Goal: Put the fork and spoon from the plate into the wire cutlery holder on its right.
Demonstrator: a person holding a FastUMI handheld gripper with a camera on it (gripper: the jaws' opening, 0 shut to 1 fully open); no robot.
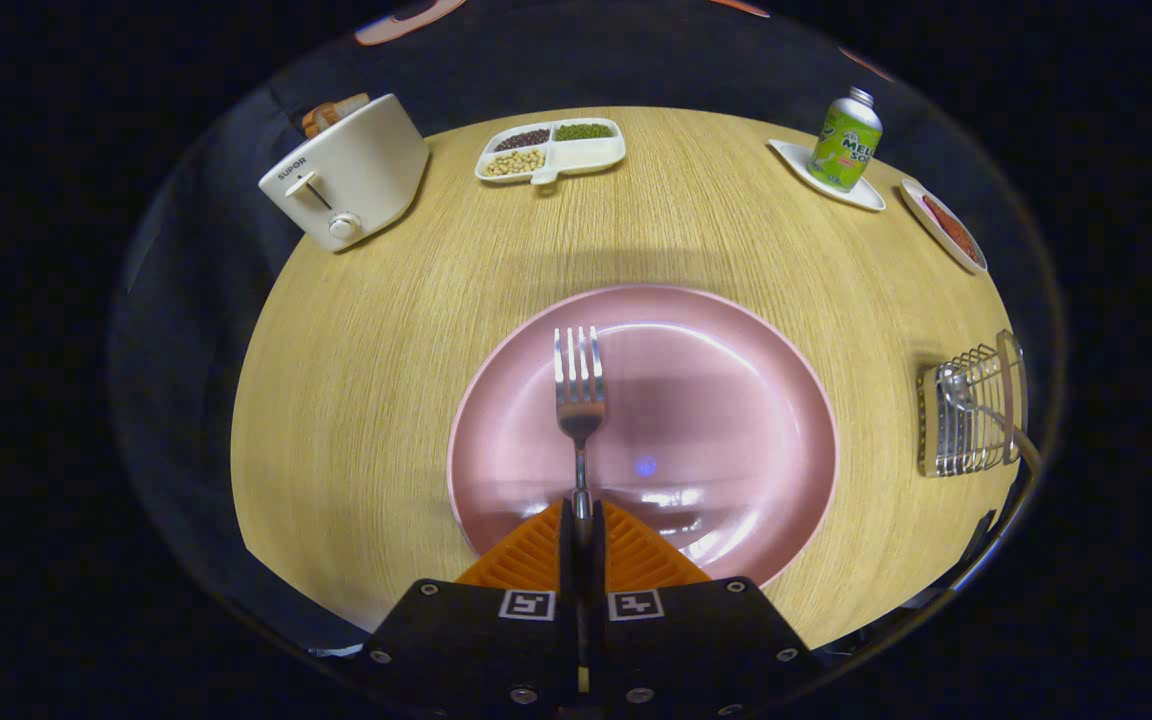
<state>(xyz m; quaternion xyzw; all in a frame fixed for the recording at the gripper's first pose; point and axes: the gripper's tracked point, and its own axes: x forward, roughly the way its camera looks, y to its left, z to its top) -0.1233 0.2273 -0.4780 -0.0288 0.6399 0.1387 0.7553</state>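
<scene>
My gripper (581, 525) is shut on the handle of a metal fork (579, 385), both orange ribbed fingers (526, 560) pressed together around it. The fork points straight ahead, tines away from me, and hangs over the pink plate (736, 360) on the wooden table. The wire cutlery holder (971, 410) stands to the right of the plate, near the table's edge, with a spoon handle (966, 395) lying in it. The plate itself holds no other cutlery that I can see.
A white toaster (351, 170) with bread in it stands at the far left. A divided white dish (551, 150) of beans sits at the back. A green bottle (844, 140) on a white tray and a small dish (946, 225) are at the far right.
</scene>
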